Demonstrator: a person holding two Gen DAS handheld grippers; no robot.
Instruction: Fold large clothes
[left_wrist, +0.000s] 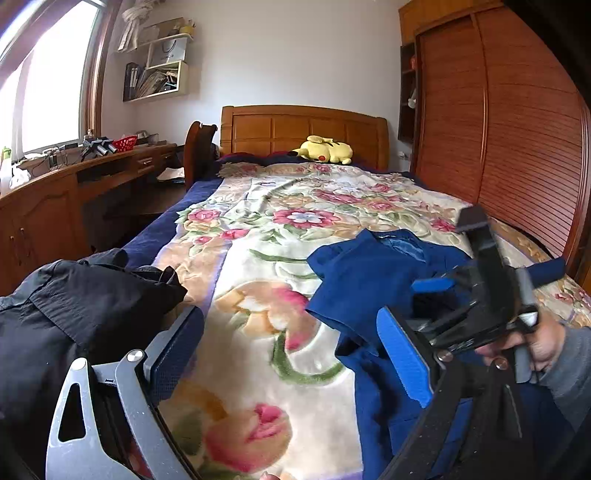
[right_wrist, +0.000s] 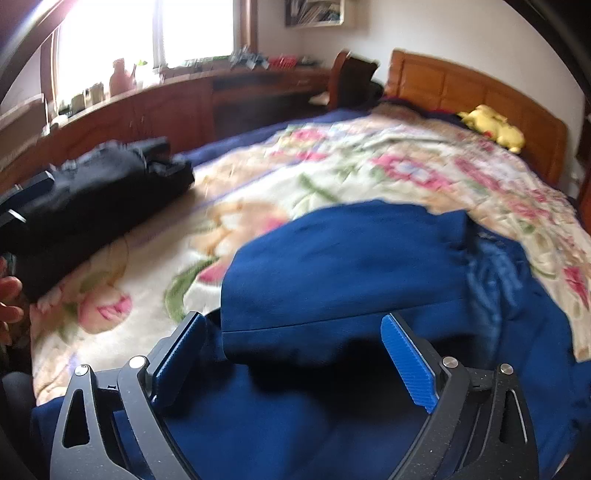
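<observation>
A dark blue garment (left_wrist: 365, 277) lies crumpled on the floral bedspread (left_wrist: 295, 221) at the right; it fills the lower half of the right wrist view (right_wrist: 332, 266). A black garment (left_wrist: 74, 306) lies bunched at the bed's left edge and shows in the right wrist view (right_wrist: 99, 192). My left gripper (left_wrist: 291, 350) is open and empty above the bedspread between the two garments. My right gripper (right_wrist: 295, 354) is open just above the blue garment, holding nothing; it also appears from the side in the left wrist view (left_wrist: 480, 295).
A yellow plush toy (left_wrist: 325, 149) lies by the wooden headboard (left_wrist: 303, 129). A wooden desk (left_wrist: 74, 184) with clutter runs along the left under the window. A slatted wardrobe (left_wrist: 517, 129) stands close on the right.
</observation>
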